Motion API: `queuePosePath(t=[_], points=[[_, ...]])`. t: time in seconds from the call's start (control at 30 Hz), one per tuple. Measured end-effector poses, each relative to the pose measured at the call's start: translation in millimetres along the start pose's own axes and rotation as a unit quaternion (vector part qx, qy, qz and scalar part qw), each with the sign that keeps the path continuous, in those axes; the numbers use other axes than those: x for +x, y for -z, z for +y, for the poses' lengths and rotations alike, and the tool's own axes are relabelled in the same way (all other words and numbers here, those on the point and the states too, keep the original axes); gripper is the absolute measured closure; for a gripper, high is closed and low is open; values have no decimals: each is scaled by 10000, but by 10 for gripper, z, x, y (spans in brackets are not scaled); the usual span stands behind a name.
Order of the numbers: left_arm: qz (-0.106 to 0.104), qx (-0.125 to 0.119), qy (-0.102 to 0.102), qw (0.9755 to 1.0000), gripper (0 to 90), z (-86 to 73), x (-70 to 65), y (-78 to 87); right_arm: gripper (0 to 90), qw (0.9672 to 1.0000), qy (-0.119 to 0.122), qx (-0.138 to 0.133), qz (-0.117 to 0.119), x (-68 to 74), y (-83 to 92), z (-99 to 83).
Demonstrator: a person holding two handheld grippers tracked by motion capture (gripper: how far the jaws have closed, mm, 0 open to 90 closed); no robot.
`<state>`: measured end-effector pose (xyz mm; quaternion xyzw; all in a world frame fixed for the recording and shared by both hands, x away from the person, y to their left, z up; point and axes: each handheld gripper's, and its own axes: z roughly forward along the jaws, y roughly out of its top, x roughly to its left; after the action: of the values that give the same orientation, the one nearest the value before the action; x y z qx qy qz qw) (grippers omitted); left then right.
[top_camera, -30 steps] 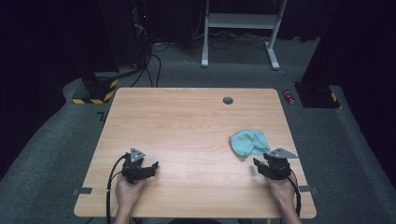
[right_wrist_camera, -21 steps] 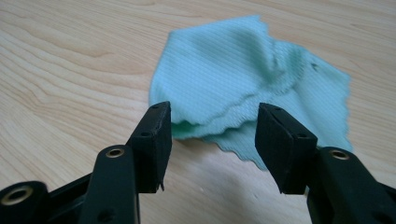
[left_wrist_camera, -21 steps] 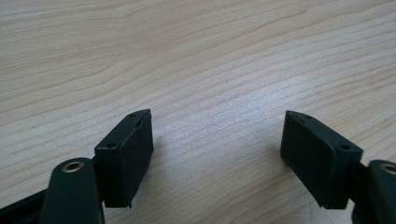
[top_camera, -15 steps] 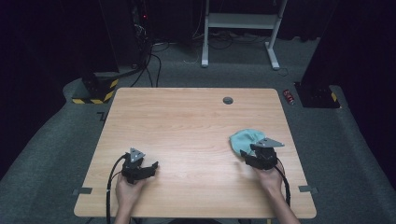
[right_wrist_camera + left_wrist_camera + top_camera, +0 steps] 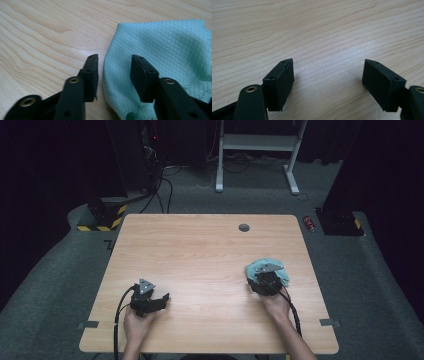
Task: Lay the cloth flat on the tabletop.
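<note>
Table [image 5: 200, 250]: a rectangular worktop of pale wood-grain laminate with rounded corners, standing on grey carpet. Its flat, matt surface gives a thin fabric nothing to catch on, so an edge can be pinched straight off it. A small dark round grommet [image 5: 244, 227] sits near the far edge, right of centre, well apart from the work.

Cloth [image 5: 160, 57]: a pale teal square of soft fabric with a fine diamond-waffle weave and a stitched hem, lying crumpled in loose folds near the right edge of the table, about midway along it. The rumpled lie raises a fold off the wood, which is likely why the approach is made from its left margin.

Right gripper [image 5: 114, 72]: held low over the near-left margin of the cloth, its two black jaws, flat rubber-faced blocks, standing half apart and having just been closing. One jaw rests over bare wood, the other over the fabric, so the cloth's edge lies between them; the pads do not yet press it.

Left gripper [image 5: 328, 82]: parked near the table's near-left corner, jaws spread wide over bare wood, holding nothing, probably waiting to take a second corner.
</note>
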<state>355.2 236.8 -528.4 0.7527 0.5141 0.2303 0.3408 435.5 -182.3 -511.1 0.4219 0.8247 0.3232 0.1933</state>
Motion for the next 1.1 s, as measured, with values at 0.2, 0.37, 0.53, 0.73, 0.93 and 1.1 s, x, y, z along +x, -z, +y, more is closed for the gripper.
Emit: queuePosePath(t=[0.2,0.37,0.53,0.73,0.93,1.1], points=[[0,0,0,10000,258,0,0,0,862,10000,-56,-25,17,-27,2,-6],[-1,0,2,10000,257,0,0,0,894,9995,-89,-125,279,26,-13,17],[-5,2,2,10000,257,0,1,0,897,9982,62,-211,560,183,-19,87],[-1,1,2,10000,257,0,0,0,897,9961,312,-324,760,385,-33,182],[-2,0,3,10000,258,0,0,0,895,9970,11,-417,654,262,11,141],[-1,0,3,10000,258,0,0,0,896,9964,19,-438,731,252,41,131]])
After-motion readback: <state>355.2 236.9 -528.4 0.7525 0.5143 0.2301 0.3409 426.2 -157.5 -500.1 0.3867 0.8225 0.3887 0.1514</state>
